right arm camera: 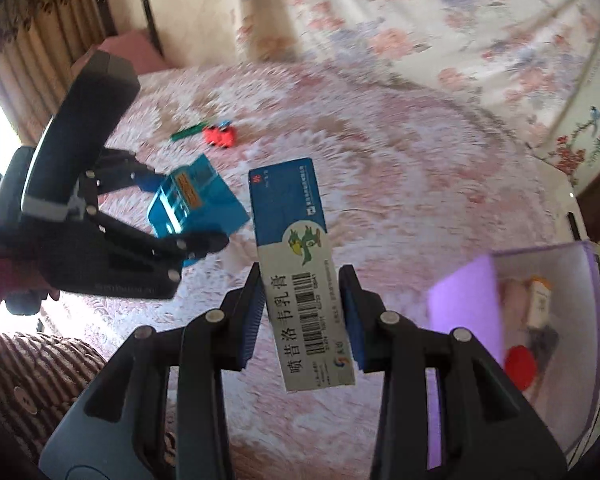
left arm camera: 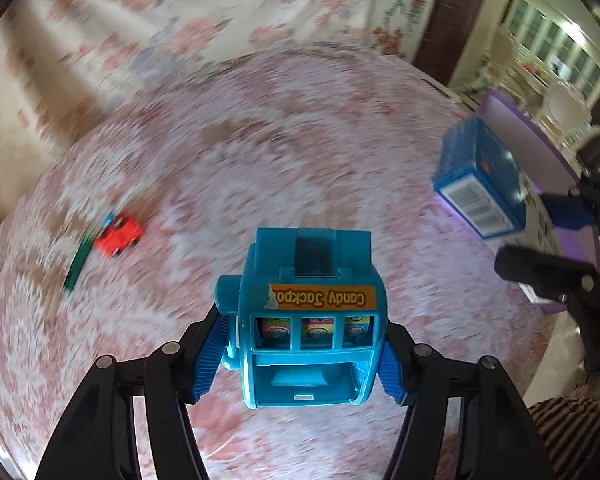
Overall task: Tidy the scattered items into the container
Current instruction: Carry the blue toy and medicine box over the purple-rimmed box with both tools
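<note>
My left gripper [left arm camera: 304,356] is shut on a blue "Candy Jackpot" toy slot machine [left arm camera: 308,320] and holds it above the pink patterned bedspread [left arm camera: 300,140]. My right gripper [right arm camera: 302,316] is shut on a blue and white medicine box [right arm camera: 296,264], held upright in the air. The box also shows at the right of the left wrist view [left arm camera: 480,180]. The toy also shows in the right wrist view [right arm camera: 188,200]. A purple container [right arm camera: 548,320] sits at the lower right with several items inside. A red toy car [left arm camera: 118,234] and a green stick [left arm camera: 76,260] lie on the bedspread.
A floral sheet [right arm camera: 440,32] rises behind the bed. Curtains [right arm camera: 32,52] hang at the left. The person's striped sleeve [right arm camera: 32,376] is at the lower left. The bed edge runs just beyond the purple container [left arm camera: 540,152].
</note>
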A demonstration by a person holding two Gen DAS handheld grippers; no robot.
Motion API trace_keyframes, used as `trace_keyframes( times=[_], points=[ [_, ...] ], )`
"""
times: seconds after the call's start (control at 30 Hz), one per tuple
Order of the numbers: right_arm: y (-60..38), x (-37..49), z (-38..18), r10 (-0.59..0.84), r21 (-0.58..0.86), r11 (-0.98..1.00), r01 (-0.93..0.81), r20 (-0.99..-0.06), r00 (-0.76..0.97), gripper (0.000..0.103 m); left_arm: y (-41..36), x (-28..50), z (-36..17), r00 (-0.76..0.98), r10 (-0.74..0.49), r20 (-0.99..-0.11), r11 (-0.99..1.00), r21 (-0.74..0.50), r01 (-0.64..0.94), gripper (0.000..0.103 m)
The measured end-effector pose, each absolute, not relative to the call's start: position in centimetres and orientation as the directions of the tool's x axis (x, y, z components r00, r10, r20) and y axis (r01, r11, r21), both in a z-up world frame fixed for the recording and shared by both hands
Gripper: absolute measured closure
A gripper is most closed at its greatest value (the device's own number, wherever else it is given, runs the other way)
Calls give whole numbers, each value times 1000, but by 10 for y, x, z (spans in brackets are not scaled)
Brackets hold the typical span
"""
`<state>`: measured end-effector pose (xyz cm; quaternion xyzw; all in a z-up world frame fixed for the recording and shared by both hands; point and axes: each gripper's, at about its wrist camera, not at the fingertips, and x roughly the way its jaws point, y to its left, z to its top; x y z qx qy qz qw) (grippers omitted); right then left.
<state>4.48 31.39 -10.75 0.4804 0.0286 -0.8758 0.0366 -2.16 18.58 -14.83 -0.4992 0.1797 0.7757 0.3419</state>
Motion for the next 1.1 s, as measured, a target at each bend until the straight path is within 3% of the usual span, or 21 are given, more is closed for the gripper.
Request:
trace_keyframes(
  times=[0.7, 1.1],
  points=[
    [433, 105, -64, -1, 53, -996, -67, -791, -612, 63, 325, 33, -92, -244, 438, -865, -546, -41, -837, 38],
    [535, 158, -92, 72, 58, -971, -234, -856, -511, 63, 438, 86, -89, -142, 477, -867, -404, -73, -912, 38]
  ],
)
